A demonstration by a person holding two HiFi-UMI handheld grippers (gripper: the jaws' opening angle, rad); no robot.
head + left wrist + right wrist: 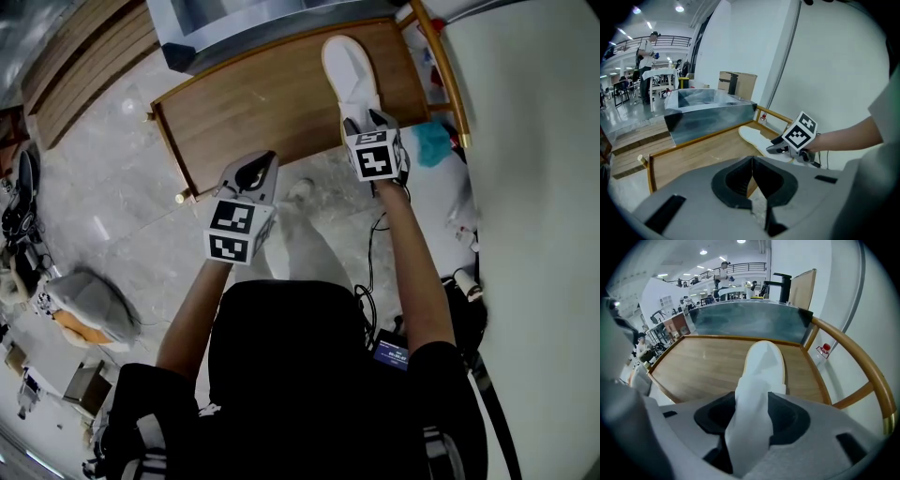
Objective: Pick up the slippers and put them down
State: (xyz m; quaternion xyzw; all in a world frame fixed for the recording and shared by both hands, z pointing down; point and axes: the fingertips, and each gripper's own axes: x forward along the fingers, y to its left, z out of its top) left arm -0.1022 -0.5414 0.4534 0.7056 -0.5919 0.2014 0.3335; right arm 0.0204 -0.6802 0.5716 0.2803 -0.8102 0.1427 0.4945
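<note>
Wooden platform [262, 103] on grey marbled floor [112, 187]

The slipper [349, 70] lies on the table [253, 103], stretching away ahead of the right claw [368, 120], with its strap up between that claw's jaws. The left claw [253, 174] hangs to the right claw's left, at the table's near edge. A tub [740, 319] stands beyond the slipper, and a rail [848, 352] runs along the right claw's right.
</note>
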